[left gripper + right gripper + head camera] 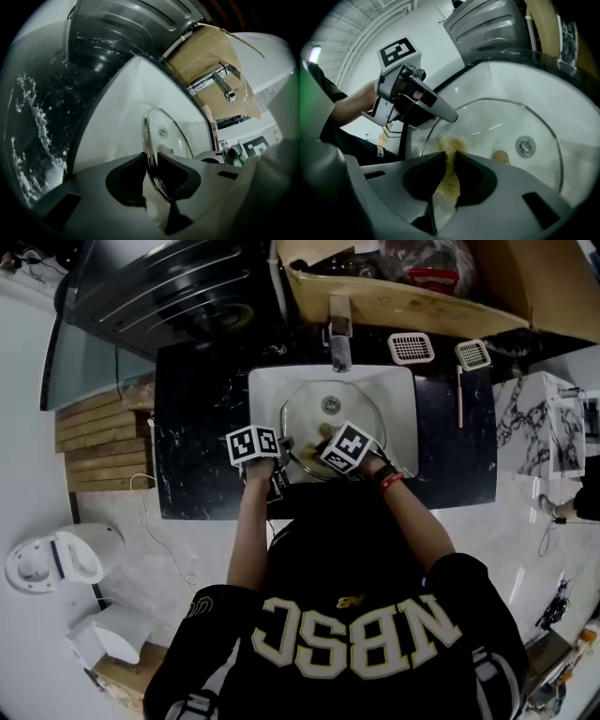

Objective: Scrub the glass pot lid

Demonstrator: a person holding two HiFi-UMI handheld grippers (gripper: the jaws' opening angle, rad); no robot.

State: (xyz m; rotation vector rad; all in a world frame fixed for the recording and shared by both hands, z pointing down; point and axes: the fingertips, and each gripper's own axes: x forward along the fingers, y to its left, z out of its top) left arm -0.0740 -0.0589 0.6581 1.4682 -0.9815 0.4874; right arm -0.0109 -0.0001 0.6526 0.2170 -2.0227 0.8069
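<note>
Grip | left tongs [151, 161] clamped on glass lid [169, 136] rim | right tongs [449, 161] clamped on scouring pad [450, 143]

Large cream block letters [356, 632] on the person's black jersey [309, 559] appear to read "NBSC" (folds warp them, so not surely). A small gold emblem [351, 600] above them is too small to read. The two white marker cubes [253, 443] carry only black square code patterns, no letters.
</note>
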